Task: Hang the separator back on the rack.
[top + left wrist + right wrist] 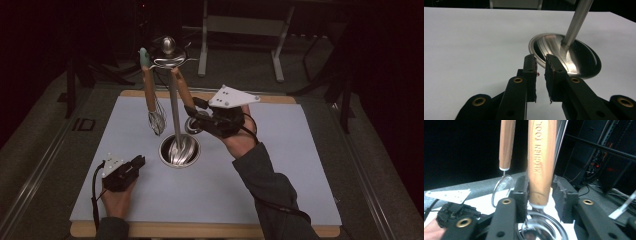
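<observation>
Resting on mat (pixel 280 165), nearest item: left gripper (pixel 541 58), jaws slightly parted, nothing between, tips toward stand base (pixel 574 62).

Mid-table: stand (pixel 174 110), pole upright from round base.

Right gripper (pixel 540 182): jaws straddling wooden handle (pixel 541 157) low down; one pad touching, other pad apart (grip reads as loosened, not clamped).

Handle: long axis near upright, leaning, top at hook ring (pixel 168 61), metal head below jaws. Right hand nearer.

Beyond: whisk (pixel 156 117) hanging, apart from handle.
</observation>
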Demonstrator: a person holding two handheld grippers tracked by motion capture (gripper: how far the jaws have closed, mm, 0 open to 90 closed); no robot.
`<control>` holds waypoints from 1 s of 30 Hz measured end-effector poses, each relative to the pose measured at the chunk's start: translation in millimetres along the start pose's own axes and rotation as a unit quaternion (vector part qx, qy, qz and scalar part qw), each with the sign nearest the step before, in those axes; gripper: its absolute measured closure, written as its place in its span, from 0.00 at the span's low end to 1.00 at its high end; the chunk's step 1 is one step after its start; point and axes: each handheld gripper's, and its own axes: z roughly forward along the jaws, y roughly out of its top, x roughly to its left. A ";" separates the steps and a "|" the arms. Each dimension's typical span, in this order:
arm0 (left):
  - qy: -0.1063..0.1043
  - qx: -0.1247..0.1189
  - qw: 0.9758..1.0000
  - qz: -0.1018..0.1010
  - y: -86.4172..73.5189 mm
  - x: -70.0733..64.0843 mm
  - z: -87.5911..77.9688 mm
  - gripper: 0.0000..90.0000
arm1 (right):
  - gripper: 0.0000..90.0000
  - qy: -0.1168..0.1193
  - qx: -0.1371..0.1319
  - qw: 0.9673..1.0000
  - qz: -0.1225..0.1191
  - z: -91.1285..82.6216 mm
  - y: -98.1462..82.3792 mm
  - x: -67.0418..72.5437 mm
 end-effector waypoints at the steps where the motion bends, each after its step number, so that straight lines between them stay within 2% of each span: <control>1: 0.000 0.000 1.000 0.000 0.0 0.0 0.0 0.88 | 0.71 0.003 0.000 1.000 0.001 -0.2 -0.4 -0.4; 7: 0.001 0.000 1.000 0.002 0.0 -0.1 0.0 0.88 | 0.68 0.010 0.002 1.000 0.006 -6.4 -4.5 -4.5; 12: 0.001 0.001 1.000 0.003 0.0 -0.4 0.2 0.88 | 0.67 0.018 0.044 0.999 0.011 -8.3 -17.0 -12.1; 18: 0.002 0.002 1.000 0.003 0.0 -0.3 0.2 0.88 | 0.67 0.013 0.094 0.995 0.034 -9.5 -37.8 -23.1; 23: 0.002 0.000 1.000 0.002 0.0 -0.4 0.3 0.87 | 0.66 -0.002 0.124 0.992 0.039 -10.6 -49.8 -30.8; 27: 0.002 0.001 1.000 0.002 0.0 -0.3 0.4 0.87 | 0.65 -0.010 0.141 0.989 0.033 -13.3 -56.8 -31.9; 30: 0.002 0.001 1.000 0.002 0.0 -0.4 0.3 0.87 | 0.64 -0.012 0.151 0.988 0.038 -16.3 -64.0 -34.3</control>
